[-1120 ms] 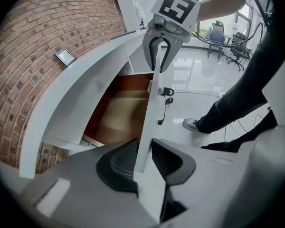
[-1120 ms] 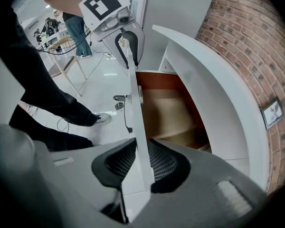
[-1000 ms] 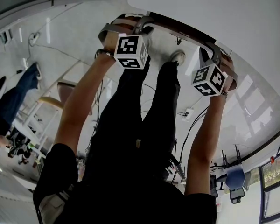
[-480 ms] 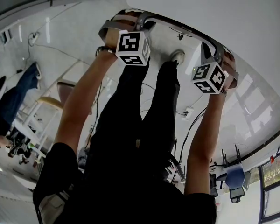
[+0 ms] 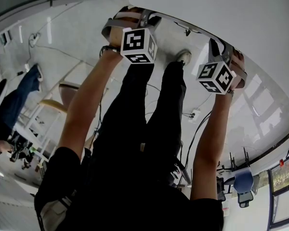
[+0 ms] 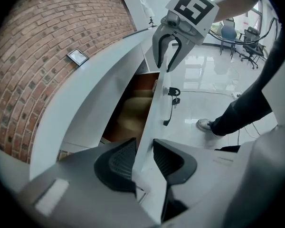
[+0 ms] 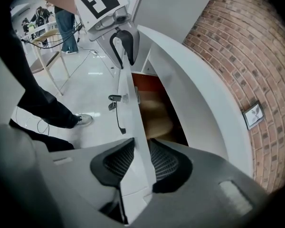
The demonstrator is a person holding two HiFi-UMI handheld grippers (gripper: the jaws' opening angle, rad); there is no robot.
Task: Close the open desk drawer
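Observation:
The white drawer front [image 6: 157,87] stands a little out from the white desk top [image 6: 85,103], with the brown drawer inside [image 6: 133,108] showing between them. My left gripper [image 6: 143,152] straddles the front's top edge at one end. My right gripper [image 7: 141,156] straddles it at the other end. Both pairs of jaws have just been opening, with the panel between them and the pads still against both its faces. In the head view the two marker cubes [image 5: 138,44] [image 5: 216,76] sit at the desk's edge [image 5: 221,13]. A key with a dark cord [image 6: 171,99] hangs from the front.
My own legs and a shoe [image 5: 183,57] are below the drawer. A brick wall [image 6: 47,42] lies behind the desk. A wooden chair [image 5: 62,95] and a person in jeans [image 5: 14,100] are at the left, cables [image 5: 195,117] and office chairs [image 5: 242,183] at the right.
In the head view both grippers and the drawer front have slid toward the desk. The brown strip of open drawer seen a second ago has gone from that view.

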